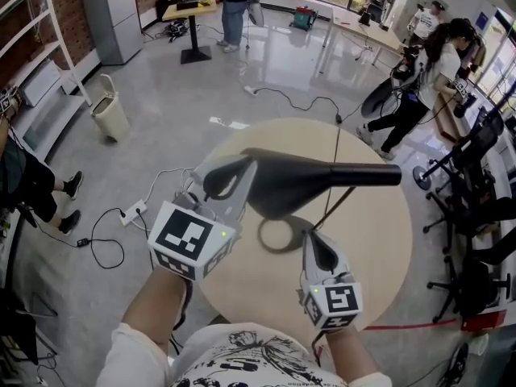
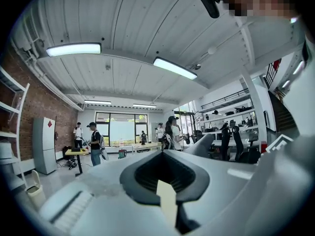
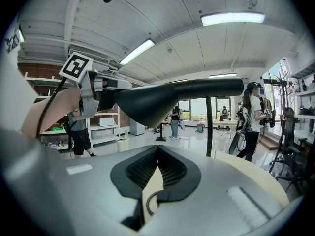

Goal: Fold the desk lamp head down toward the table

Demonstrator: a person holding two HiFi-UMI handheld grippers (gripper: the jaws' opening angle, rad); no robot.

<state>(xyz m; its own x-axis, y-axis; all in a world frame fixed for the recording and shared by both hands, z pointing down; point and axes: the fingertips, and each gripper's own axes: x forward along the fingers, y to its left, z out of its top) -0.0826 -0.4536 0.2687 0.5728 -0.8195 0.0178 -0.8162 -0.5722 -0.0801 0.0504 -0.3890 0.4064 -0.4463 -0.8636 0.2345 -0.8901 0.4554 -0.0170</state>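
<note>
The black desk lamp head (image 1: 322, 180), broad at one end and tapering to a narrow bar, lay level and high above the round pale wooden tabletop (image 1: 379, 248). It reached across the tabletop's middle from the left side toward the right edge. Judging by that level pose, the fold down toward the tabletop had not begun. A thin black upright stem (image 3: 208, 132) carried the head, and the lamp's dark ring-shaped base (image 1: 264, 236) sat flat on the tabletop toward the near edge.

The left claw (image 1: 230, 180) was at the broad end of the head, touching it or just over it as far as the head view and the right gripper view showed. Its own view looked out at the ceiling and the room, with the jaws drawn together on nothing. It was clenched and empty, probably set there to press the head down rather than to pinch it.

The right claw (image 1: 316, 244) hovered low over the near side of the ring base, its jaws likewise closed on nothing. Through the thin slit between them the tabletop and an arc of the ring showed. It was likely placed there to pin the base, so the lamp would not tip or slide when the head was pushed.
</note>
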